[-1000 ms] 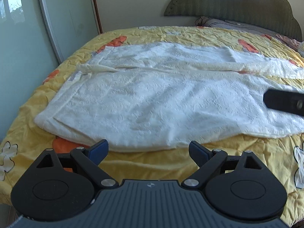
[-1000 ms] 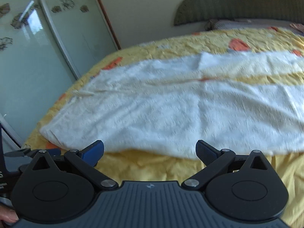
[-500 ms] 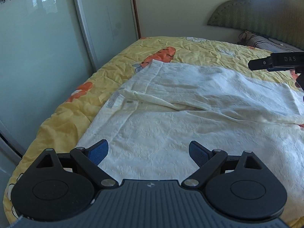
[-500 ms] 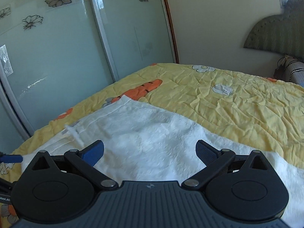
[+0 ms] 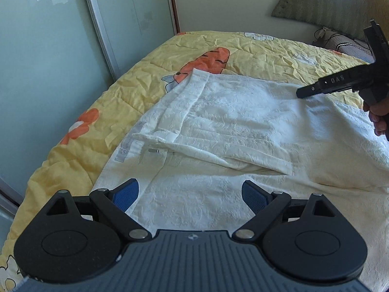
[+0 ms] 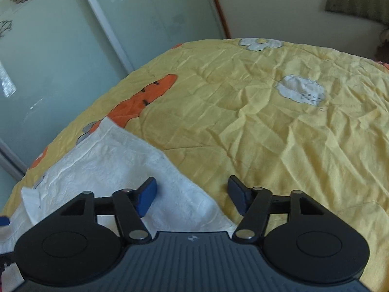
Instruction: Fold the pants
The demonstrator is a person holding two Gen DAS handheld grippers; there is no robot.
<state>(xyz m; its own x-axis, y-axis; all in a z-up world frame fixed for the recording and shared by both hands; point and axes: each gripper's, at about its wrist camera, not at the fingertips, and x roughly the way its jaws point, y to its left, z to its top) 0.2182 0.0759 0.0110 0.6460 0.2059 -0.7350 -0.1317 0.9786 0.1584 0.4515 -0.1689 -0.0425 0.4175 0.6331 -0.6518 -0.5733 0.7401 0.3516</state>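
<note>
White textured pants (image 5: 238,131) lie spread on the bed, waistband end toward the glass doors, its label and fly showing. My left gripper (image 5: 190,196) is open, low over the near waist edge, its left blue pad at the hem. My right gripper (image 6: 192,198) is open over the pants' far edge (image 6: 126,168), the left pad above the cloth and the right pad above the quilt. In the left wrist view it shows as a black tool (image 5: 340,82) held by a hand at the far right, over the far pant leg.
A yellow quilt (image 6: 279,131) with orange carrot and white sheep prints covers the bed. Frosted sliding glass doors (image 5: 48,60) stand close along the left. A dark green headboard (image 5: 323,7) and a pillow are at the far right.
Both grippers have moved left and in toward the waistband end. The right one swung to the far edge and narrowed its jaws a little. The pants have not moved.
</note>
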